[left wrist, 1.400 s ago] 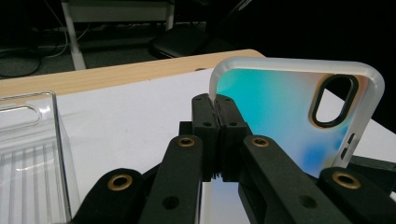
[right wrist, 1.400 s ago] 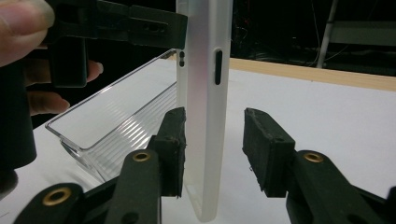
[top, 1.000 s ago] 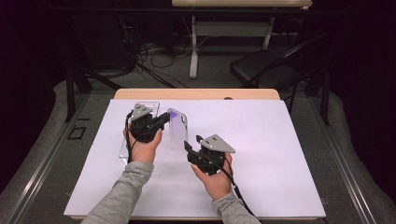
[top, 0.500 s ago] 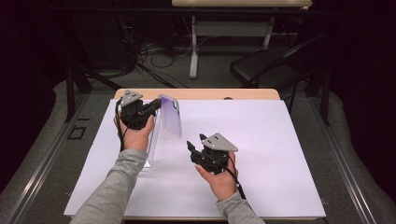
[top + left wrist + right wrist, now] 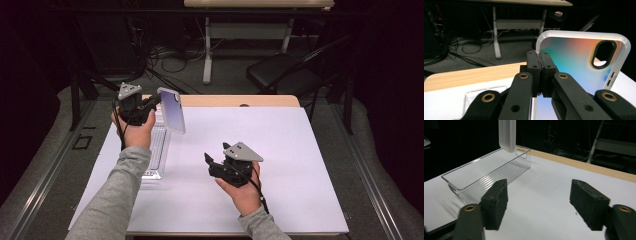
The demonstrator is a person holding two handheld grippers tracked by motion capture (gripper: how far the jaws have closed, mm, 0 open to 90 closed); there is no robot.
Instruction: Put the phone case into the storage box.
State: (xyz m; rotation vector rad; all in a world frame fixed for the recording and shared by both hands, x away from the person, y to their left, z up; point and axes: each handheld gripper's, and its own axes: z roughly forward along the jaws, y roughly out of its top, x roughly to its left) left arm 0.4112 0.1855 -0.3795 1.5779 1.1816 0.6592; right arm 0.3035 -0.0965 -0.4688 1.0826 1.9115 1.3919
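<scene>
Lifted toward 11 o'clock, left tongs (image 5: 150,103) grip the case (image 5: 172,110) (above the empty tray (image 5: 152,165)); right tongs (image 5: 216,161) have just been opening, holding nothing.

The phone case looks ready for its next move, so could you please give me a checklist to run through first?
1. Left claw clamped on the phone case edge: ok.
2. Case lifted above the clear bin, not touching it: ok.
3. Bin upright on the white table cover, with nothing seen inside it: ok.
4. Right claw open, nothing between its jaws, which have just been opening: ok.
5. Right claw apart from bin and case: ok.
6. Grip firm enough against slipping: cannot tell.
</scene>
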